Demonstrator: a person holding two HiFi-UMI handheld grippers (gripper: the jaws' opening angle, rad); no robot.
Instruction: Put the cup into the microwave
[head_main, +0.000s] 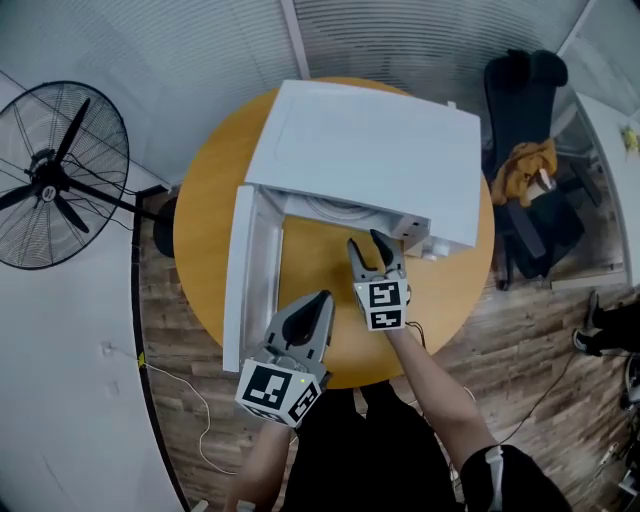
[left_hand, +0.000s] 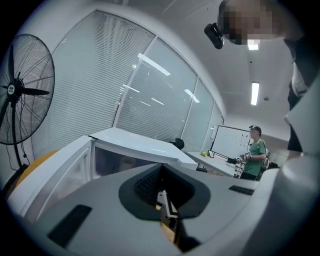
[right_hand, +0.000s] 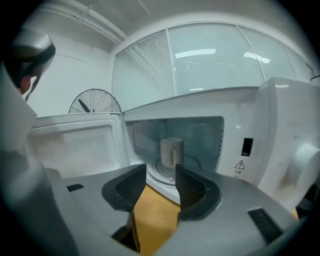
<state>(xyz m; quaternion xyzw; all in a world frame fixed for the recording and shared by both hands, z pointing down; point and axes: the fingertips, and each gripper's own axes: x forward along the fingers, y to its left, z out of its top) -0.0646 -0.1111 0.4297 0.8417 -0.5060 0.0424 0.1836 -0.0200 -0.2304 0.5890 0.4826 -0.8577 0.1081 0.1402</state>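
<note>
A white cup (right_hand: 171, 151) stands upright on the turntable inside the white microwave (right_hand: 200, 135), handle toward the right. The door (right_hand: 75, 145) hangs open to the left. My right gripper (right_hand: 161, 187) is open just in front of the cavity, with nothing between its pads and only yellow table showing below. In the head view the right gripper (head_main: 365, 246) points at the microwave (head_main: 370, 150) opening, and the cup is hidden under the microwave's top. My left gripper (head_main: 320, 300) is shut and empty, nearer me beside the open door (head_main: 250, 275). The left gripper (left_hand: 162, 192) faces the microwave's side.
The microwave sits on a round yellow table (head_main: 205, 240). A black standing fan (head_main: 50, 175) is on the left, and a black chair with a yellow garment (head_main: 525, 170) on the right. A person in a green shirt (left_hand: 255, 155) stands far off by a whiteboard.
</note>
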